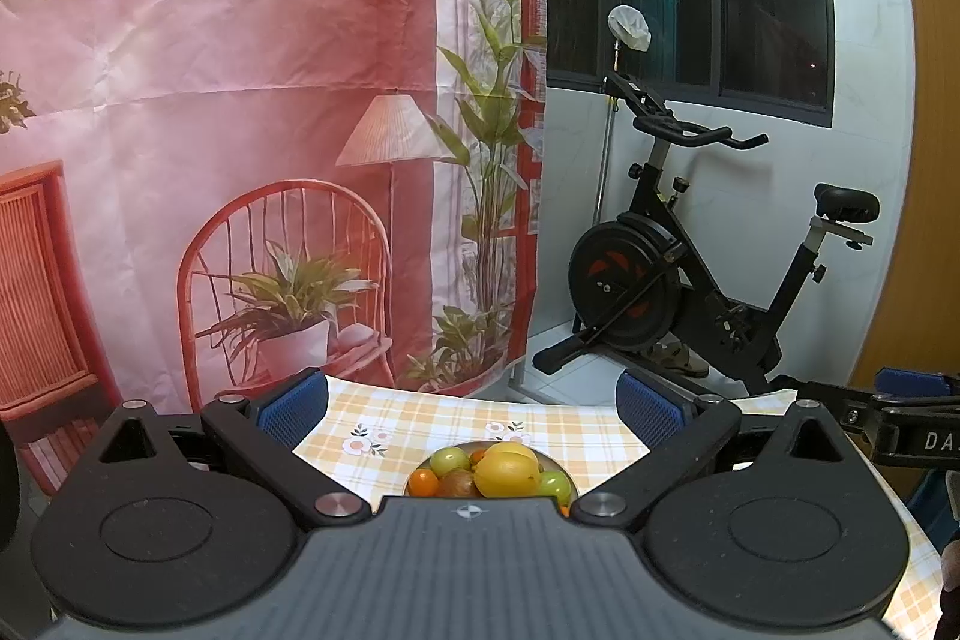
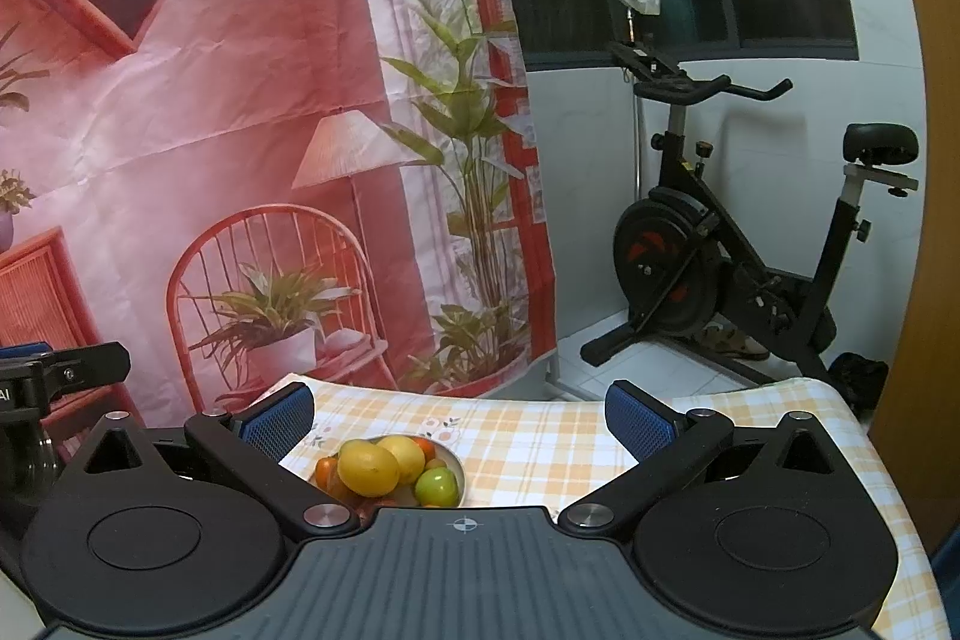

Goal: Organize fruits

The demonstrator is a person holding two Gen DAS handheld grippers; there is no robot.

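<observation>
A metal bowl (image 1: 555,462) heaped with fruit sits on the checked tablecloth. It holds yellow lemons (image 1: 507,473), green apples (image 1: 450,460), small oranges (image 1: 423,481) and a brown fruit (image 1: 456,484). My left gripper (image 1: 471,409) hovers above and short of the bowl, open, nothing between its blue pads (image 1: 294,409). In the right wrist view the same bowl (image 2: 454,459) lies low and left of centre, with lemons (image 2: 368,468) and a green apple (image 2: 437,485) on top. My right gripper (image 2: 459,415) is open and empty, also short of the bowl.
The table (image 2: 540,436) carries a yellow checked cloth with flower prints; its far edge meets a pink printed backdrop (image 1: 240,100). A black exercise bike (image 1: 678,274) stands on the floor beyond, at the right. The other gripper (image 1: 900,418) shows at the right edge.
</observation>
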